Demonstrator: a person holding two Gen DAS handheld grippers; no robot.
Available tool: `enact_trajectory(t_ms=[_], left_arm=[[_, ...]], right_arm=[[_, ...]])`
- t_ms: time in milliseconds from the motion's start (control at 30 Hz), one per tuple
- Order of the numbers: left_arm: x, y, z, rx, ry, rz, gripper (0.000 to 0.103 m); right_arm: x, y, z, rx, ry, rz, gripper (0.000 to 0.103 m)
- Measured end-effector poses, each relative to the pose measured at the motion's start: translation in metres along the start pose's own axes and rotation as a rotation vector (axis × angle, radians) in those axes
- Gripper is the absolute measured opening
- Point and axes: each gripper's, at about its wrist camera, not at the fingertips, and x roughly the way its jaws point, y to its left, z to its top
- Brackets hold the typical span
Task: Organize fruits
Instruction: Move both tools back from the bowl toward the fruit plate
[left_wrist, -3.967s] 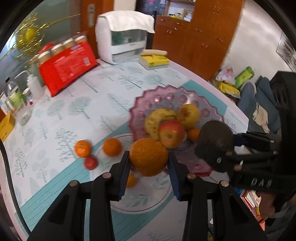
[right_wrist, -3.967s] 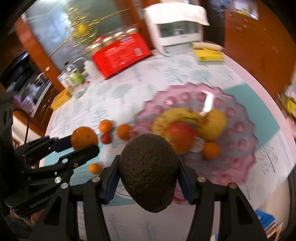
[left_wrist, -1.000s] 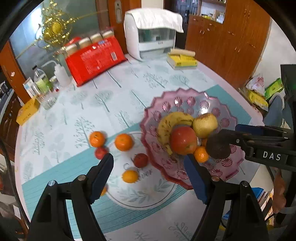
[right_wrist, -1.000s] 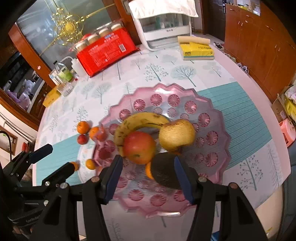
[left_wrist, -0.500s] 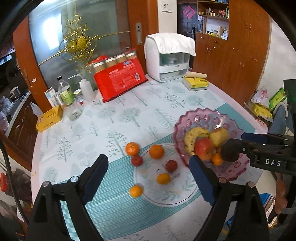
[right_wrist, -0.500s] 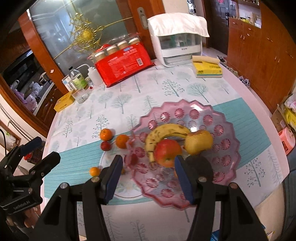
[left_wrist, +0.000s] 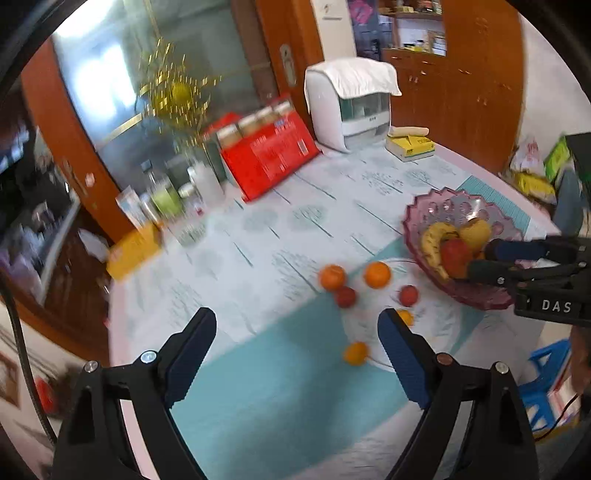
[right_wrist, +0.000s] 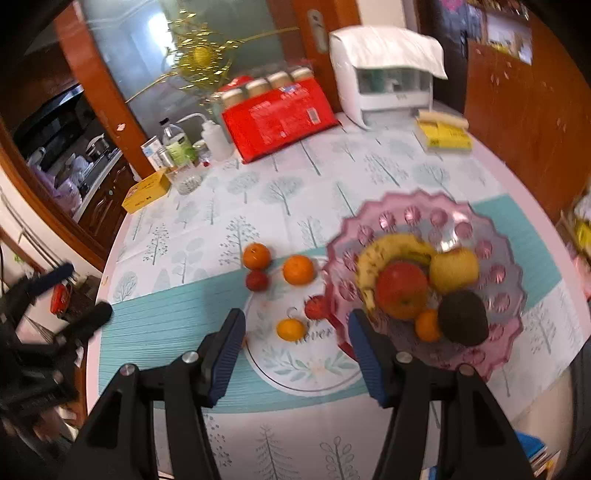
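Small round oranges (right_wrist: 298, 269) and dark red plums (right_wrist: 257, 280) lie loose on the counter (right_wrist: 280, 192), beside the pink scalloped glass bowl (right_wrist: 495, 229) with its banana, apple and avocado. I judge them light, firm and prone to roll; I'd pinch across the widest middle. My left claw (left_wrist: 295, 343) gapes wide, empty, its jaws just opened further; my right claw (right_wrist: 295, 343) hangs parted, holding nothing.

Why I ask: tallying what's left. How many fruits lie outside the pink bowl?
6: a left orange, a right orange, a red fruit below them, a second red fruit by the bowl, a small orange partly behind a finger, a nearest orange. Others may be hidden.
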Motion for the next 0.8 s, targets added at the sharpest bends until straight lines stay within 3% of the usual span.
enact_trajectory(t_ms=[333, 567, 800], left_arm=[[0.005, 0.029, 0.026, 0.258, -0.04, 0.052, 0.088], [0.05, 0.02, 0.03, 0.371, 0.026, -0.049, 0.088], [0.119, 0.011, 0.032, 0.376, 0.124, -0.131, 0.088]], right_arm=[[-0.017, 0.04, 0.02, -0.1, -0.047, -0.079, 0.058], [-0.009, 0.043, 0.027, -0.071, -0.04, -0.093, 0.058], [0.032, 0.038, 0.01, -0.033, 0.037, -0.115, 0.058]])
